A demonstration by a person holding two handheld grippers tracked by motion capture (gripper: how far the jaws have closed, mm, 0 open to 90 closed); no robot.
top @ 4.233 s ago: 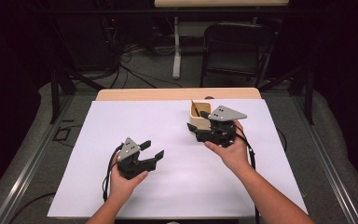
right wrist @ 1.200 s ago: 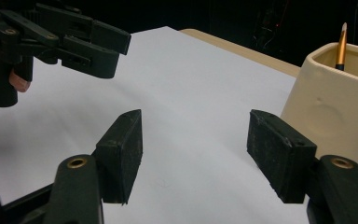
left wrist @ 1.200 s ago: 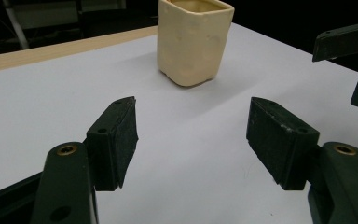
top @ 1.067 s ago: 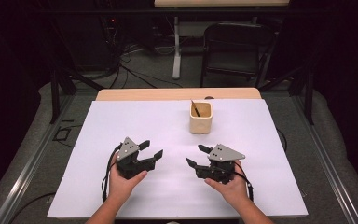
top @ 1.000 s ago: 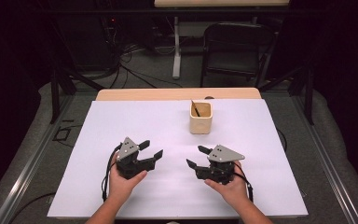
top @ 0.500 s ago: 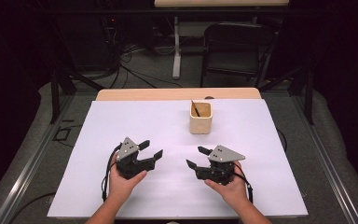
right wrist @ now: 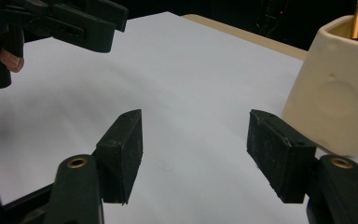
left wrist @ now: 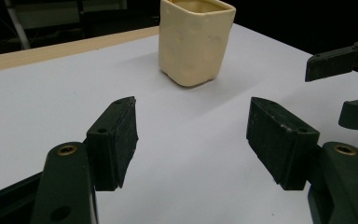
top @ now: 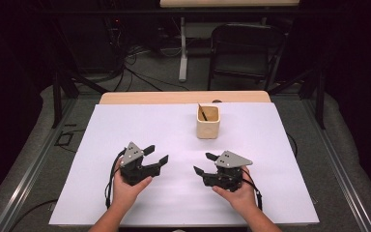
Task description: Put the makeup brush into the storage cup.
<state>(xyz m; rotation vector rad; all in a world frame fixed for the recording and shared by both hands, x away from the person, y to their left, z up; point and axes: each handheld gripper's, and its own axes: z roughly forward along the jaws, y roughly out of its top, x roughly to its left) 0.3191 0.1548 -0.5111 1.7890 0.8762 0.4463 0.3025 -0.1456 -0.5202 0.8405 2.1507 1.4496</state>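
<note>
- Left gripper (top: 155, 155): black body, grey three-cornered plate on top, black cable trailing back beside the wrist.
- Right gripper (top: 205, 164): same black build, grey triangular plate, black cable looping at the wrist.
- Jaws: flat rectangular black pads, scuffed; brass-coloured rivet at each arm joint.
- Forearms bare; no sleeves visible.
</note>
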